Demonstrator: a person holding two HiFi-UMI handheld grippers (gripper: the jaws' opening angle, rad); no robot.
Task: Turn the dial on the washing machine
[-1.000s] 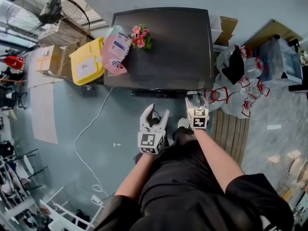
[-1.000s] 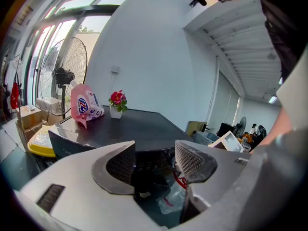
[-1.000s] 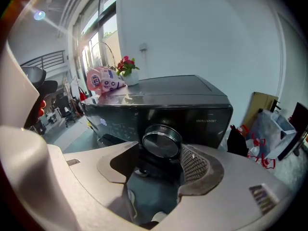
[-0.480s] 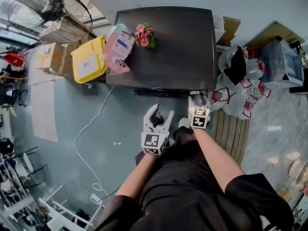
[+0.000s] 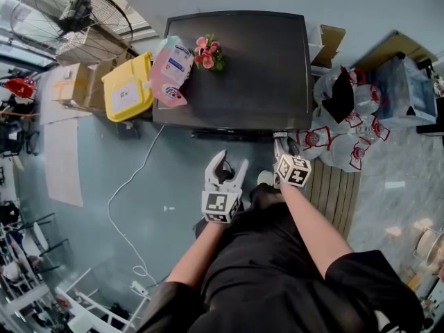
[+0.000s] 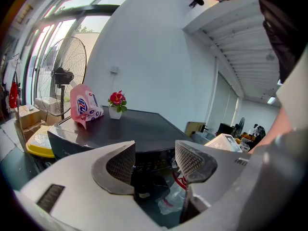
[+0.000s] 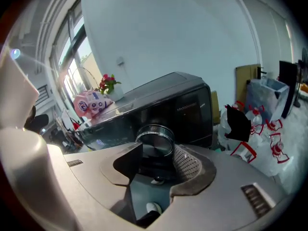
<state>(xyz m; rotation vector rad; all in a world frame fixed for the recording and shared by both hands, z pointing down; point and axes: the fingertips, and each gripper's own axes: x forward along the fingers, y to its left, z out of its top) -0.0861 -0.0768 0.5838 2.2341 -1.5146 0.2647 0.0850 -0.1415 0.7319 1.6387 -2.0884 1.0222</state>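
The dark washing machine (image 5: 236, 68) stands ahead of me. Its round silver dial (image 7: 155, 137) sits on the front panel at the right. My right gripper (image 7: 156, 154) reaches the panel's right end (image 5: 282, 144). Its jaws have just been closing, the dial is between them, and both pads lie against its rim. My left gripper (image 5: 225, 168) hangs before the machine's front, apart from it. In its own view the left gripper (image 6: 155, 160) is open with nothing between the jaws.
A pink detergent pouch (image 5: 168, 64) and a small flower pot (image 5: 207, 53) rest on the machine's lid. A yellow container (image 5: 127, 87) and a standing fan (image 5: 73, 19) are to the left. Plastic bags (image 5: 340, 141) crowd the right side. A white cable (image 5: 128, 186) trails over the floor.
My right gripper has rolled clockwise at the dial, its marker cube now tilted, and its jaws stand narrower. The left gripper has stayed where it was.
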